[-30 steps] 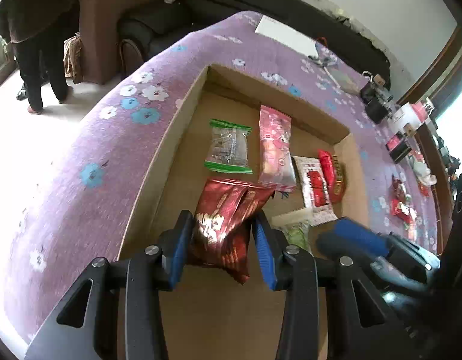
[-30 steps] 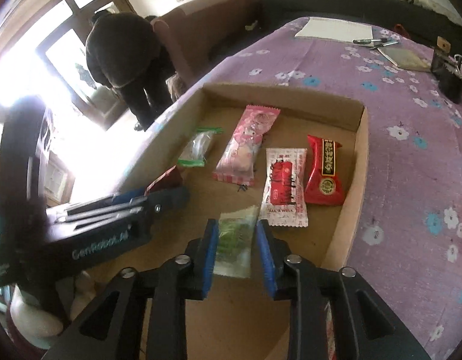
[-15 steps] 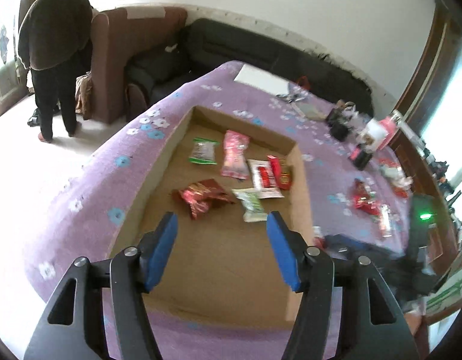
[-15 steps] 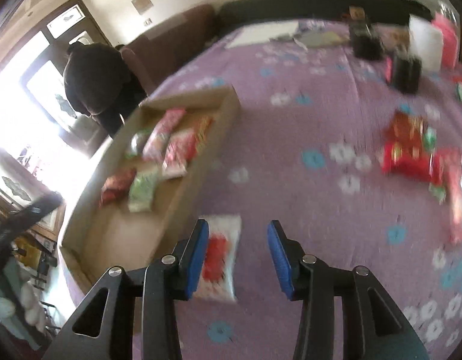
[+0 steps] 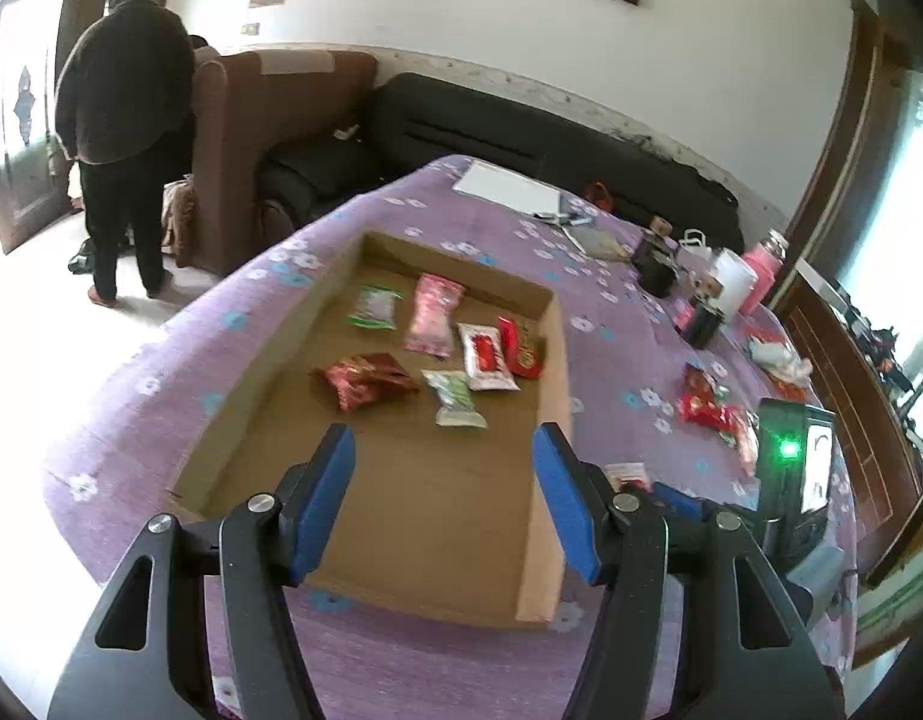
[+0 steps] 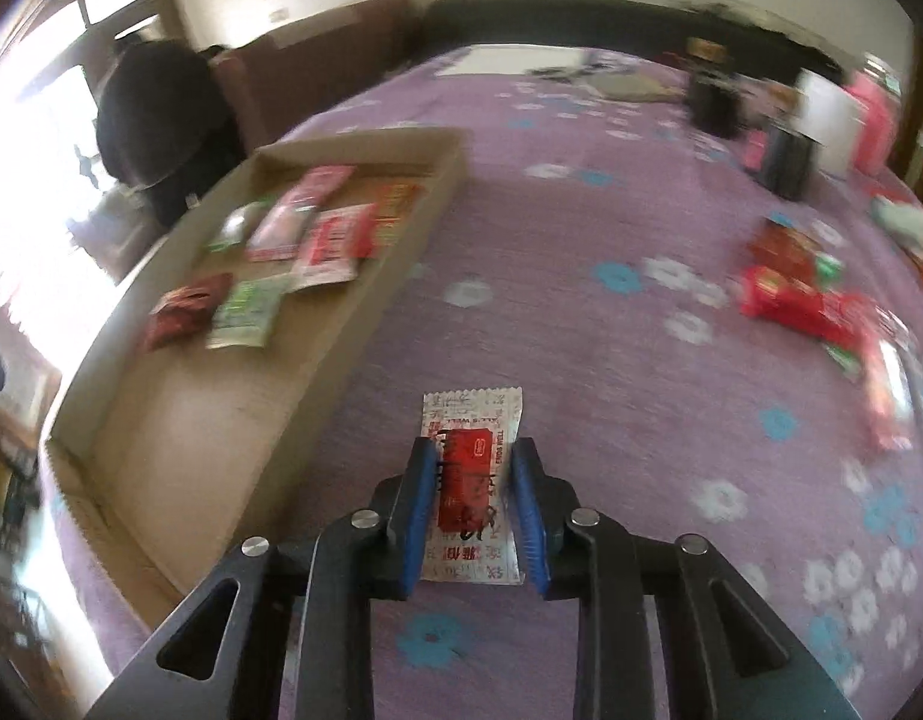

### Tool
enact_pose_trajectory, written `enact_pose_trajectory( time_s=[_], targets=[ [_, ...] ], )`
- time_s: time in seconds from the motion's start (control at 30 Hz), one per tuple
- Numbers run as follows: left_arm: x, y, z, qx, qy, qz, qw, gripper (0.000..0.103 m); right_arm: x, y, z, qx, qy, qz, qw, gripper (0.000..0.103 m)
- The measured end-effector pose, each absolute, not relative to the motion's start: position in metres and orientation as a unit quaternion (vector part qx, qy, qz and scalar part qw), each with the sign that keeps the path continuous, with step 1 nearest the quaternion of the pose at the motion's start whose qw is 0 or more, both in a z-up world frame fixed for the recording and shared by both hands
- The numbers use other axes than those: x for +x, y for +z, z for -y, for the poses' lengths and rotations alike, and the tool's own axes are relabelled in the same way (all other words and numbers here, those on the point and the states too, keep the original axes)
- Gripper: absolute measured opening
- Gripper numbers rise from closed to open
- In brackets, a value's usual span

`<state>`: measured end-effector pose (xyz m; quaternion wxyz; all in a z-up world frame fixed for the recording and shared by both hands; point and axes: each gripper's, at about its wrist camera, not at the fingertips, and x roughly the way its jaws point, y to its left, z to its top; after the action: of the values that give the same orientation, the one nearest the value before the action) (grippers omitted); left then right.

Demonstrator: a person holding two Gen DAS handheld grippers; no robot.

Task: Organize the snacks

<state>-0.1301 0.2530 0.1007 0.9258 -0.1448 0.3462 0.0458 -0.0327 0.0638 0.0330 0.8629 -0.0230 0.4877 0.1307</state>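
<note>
Blue-padded right gripper (image 6: 470,471) closed narrowly around white-and-red flat snack packet (image 6: 470,480) on purple floral tablecloth (image 6: 611,372); left gripper (image 5: 443,480) spread wide, empty, above shallow cardboard tray (image 5: 428,516).

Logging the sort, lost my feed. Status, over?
Left gripper open, empty, above the cardboard tray. Right gripper closing around white-and-red packet on purple cloth. Six snacks in tray. Path clear.

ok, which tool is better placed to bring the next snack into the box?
Right. The right tool already straddles the white-and-red packet on the purple cloth beside the cardboard box. The left tool hangs open and empty above the box.
</note>
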Motion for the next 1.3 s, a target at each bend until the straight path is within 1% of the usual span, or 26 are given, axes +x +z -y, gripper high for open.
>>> enact_pose_trajectory(
  time_s=[0.03,0.07,0.13,0.23,0.3,0.37,0.47,0.87,1.07,1.13,1.3],
  targets=[
    [-0.130,0.099,-0.248,-0.142,0.042,-0.348,0.926,0.061,-0.034,0.033,-0.057,-0.021,0.120,-0.488,0.864,0.027],
    [-0.129,0.099,-0.242,-0.140,0.037,-0.349,0.926,0.061,-0.035,0.033,-0.049,-0.018,0.108,-0.489,0.866,0.031],
    [-0.128,0.097,-0.231,-0.133,0.023,-0.352,0.926,0.061,-0.037,0.033,-0.036,-0.008,0.112,-0.492,0.863,0.032],
    [-0.129,0.097,-0.216,-0.120,-0.002,-0.355,0.927,0.061,-0.042,0.040,-0.015,0.034,0.142,-0.483,0.863,0.036],
    [-0.130,0.097,-0.209,-0.114,-0.012,-0.359,0.926,0.061,-0.044,0.047,-0.005,0.044,0.141,-0.468,0.871,0.045],
    [-0.130,0.097,-0.203,-0.117,-0.029,-0.367,0.922,0.061,-0.045,0.054,0.010,0.055,0.132,-0.450,0.882,0.048],
    [-0.130,0.095,-0.195,-0.123,-0.047,-0.378,0.916,0.061,-0.043,0.059,0.035,0.076,0.114,-0.434,0.890,0.048],
    [-0.131,0.083,-0.153,-0.111,-0.098,-0.411,0.899,0.061,-0.024,0.066,0.142,0.147,0.026,-0.414,0.898,0.049],
    [-0.121,0.067,-0.128,-0.087,-0.115,-0.439,0.887,0.061,0.005,0.055,0.167,0.164,0.004,-0.429,0.888,0.051],
    [-0.120,0.064,-0.121,-0.076,-0.119,-0.441,0.886,0.061,0.015,0.050,0.164,0.161,0.006,-0.437,0.885,0.051],
    [-0.109,0.053,-0.111,-0.067,-0.116,-0.456,0.880,0.061,0.038,0.035,0.140,0.097,0.002,-0.452,0.887,0.051]
  ],
)
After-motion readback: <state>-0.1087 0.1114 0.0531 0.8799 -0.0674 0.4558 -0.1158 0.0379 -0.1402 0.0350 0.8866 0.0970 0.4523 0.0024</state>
